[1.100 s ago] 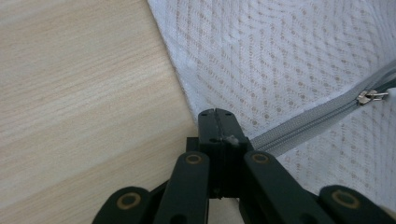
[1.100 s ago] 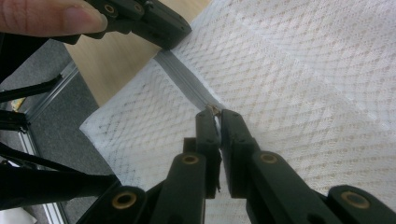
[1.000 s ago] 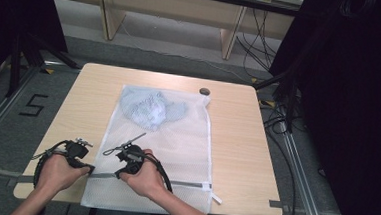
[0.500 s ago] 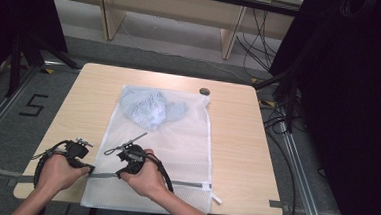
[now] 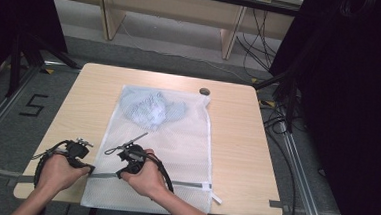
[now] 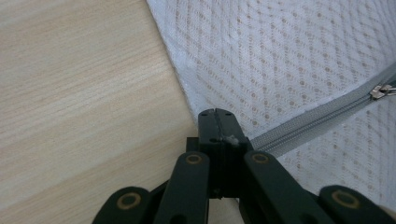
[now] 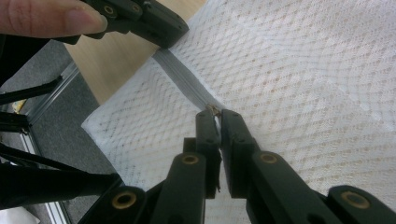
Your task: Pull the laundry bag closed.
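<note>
High view: mesh bag (image 5: 176, 151) holds crumpled bluish cloth (image 5: 151, 107).

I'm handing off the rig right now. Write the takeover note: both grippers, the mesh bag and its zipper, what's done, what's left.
Left gripper: shut on the zipper tape end at the mesh bag left edge.
Right gripper: shut on the zipper pull, a short way along from the left end.
Bag lies flat on the table, bluish garment inside at the far end.
Left: run the pull along the rest of the zipper.
</note>
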Demonstrator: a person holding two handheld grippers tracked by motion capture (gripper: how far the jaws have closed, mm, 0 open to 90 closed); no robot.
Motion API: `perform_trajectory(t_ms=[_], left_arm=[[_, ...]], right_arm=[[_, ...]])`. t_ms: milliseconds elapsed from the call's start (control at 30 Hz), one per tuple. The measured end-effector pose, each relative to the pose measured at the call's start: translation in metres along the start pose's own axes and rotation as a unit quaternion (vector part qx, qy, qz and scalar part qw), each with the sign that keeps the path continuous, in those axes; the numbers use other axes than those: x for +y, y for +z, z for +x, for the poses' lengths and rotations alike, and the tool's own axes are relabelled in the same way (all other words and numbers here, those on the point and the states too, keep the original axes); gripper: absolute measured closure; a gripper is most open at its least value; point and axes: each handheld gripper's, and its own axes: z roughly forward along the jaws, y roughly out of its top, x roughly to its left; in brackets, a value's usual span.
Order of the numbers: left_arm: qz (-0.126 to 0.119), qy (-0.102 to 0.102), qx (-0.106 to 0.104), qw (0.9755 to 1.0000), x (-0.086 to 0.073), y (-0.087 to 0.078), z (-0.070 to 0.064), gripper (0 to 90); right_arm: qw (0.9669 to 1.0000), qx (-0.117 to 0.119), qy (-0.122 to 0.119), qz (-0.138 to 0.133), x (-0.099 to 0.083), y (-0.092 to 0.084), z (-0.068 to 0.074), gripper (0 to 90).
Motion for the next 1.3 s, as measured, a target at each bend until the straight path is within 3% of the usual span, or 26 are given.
perform_trajectory(t_ms=[267, 333, 467, 500, 1100, 1300], left_arm=[[0.001, 0.002, 0.001, 1.0000, 0.000, 0.000, 0.000, 89.8], [-0.005, -0.002, 0.000, 1.0000, 0.000, 0.001, -0.001, 89.8], [-0.004, -0.001, 0.000, 1.0000, 0.000, 0.001, -0.001, 89.8], [-0.004, -0.001, 0.000, 1.0000, 0.000, 0.001, -0.001, 89.8], [0.000, 0.005, 0.000, 1.0000, 0.000, 0.000, 0.000, 89.8], [-0.005, -0.004, 0.001, 1.0000, 0.000, 0.001, -0.002, 89.8]], right_arm=[[1.0000, 0.002, -0.003, 0.003, -0.001, 0.001, -0.001, 87.1], [1.0000, 0.002, 0.006, 0.005, -0.002, 0.000, -0.001, 87.2], [1.0000, 0.002, -0.004, 0.003, -0.003, -0.001, -0.003, 87.2], [0.9999, 0.006, 0.009, 0.008, -0.004, -0.002, -0.002, 87.1], [1.0000, 0.004, 0.007, 0.002, -0.009, -0.008, -0.008, 87.1], [0.9999, 0.004, 0.011, 0.004, -0.011, -0.010, -0.010, 87.1]])
